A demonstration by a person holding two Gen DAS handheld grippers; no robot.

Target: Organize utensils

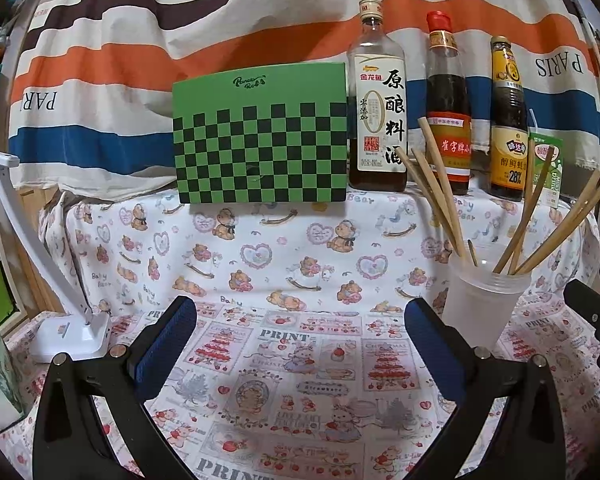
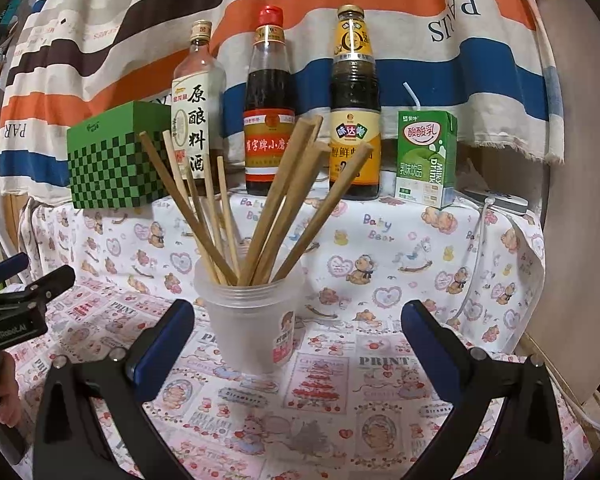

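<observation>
Standing upright: translucent plastic cup (image 2: 249, 322) on printed tablecloth (image 2: 380, 420), holding wooden chopsticks (image 2: 260, 216) fanned out, tips down.
Left gripper (image 1: 300, 344): jaws spread wide, nothing between blue pads (image 1: 164, 344); hovers low over cloth, cup just beside right pad.
Right gripper (image 2: 298, 348): jaws spread wide, empty; cup between pads but nearer left one, contact not discernible.
Chopsticks, split: one cluster leaning left, one leaning right; exact count unclear.
Back row, left to right: green checkered box (image 1: 260, 136), cooking wine bottle (image 1: 378, 112), red-capped dark sauce bottle (image 1: 448, 112), oyster sauce bottle (image 1: 508, 128), green milk drink carton (image 2: 426, 156) with straw.
Backdrop: striped fabric (image 1: 220, 32) behind row.
Far left, left wrist view: white desk lamp (image 1: 72, 332), base on cloth.
Left edge, right wrist view: other gripper's body, part of hand (image 2: 6, 392).
</observation>
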